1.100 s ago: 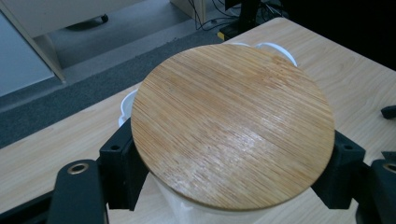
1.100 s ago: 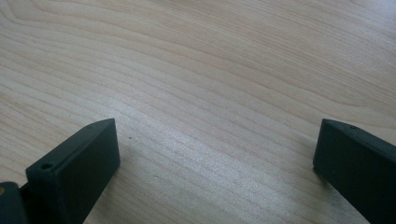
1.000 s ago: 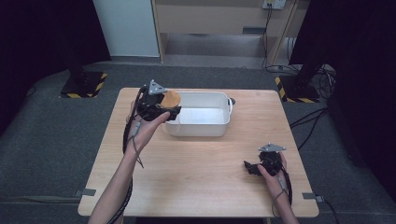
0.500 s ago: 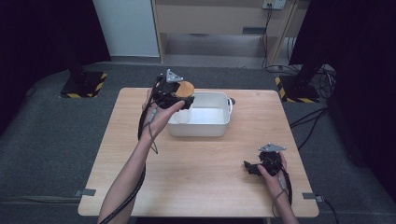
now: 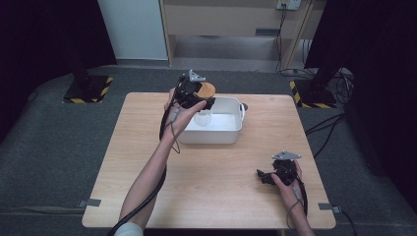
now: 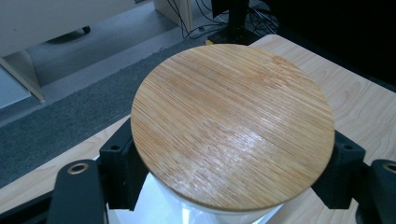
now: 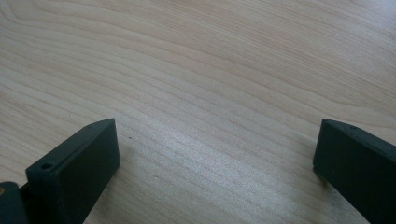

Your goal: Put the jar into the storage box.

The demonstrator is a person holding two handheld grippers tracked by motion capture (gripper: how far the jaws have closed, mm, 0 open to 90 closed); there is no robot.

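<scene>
My left tool (image 5: 205,101) gripped the bamboo-lidded glass jar (image 6: 232,126) just below its lid, above the white tub (image 5: 231,132). Glass seemed rigid, slippery, breakable. My right tool (image 5: 268,177) rested wide open, empty, on the desk (image 5: 137,147).

You had nothing legible before you: no text, label, brand, number or sign could be read on anything in any view.

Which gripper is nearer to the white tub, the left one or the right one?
Left. The left gripper holds a lidded glass jar over the white tub; the right gripper rests on the table, well apart.
</scene>
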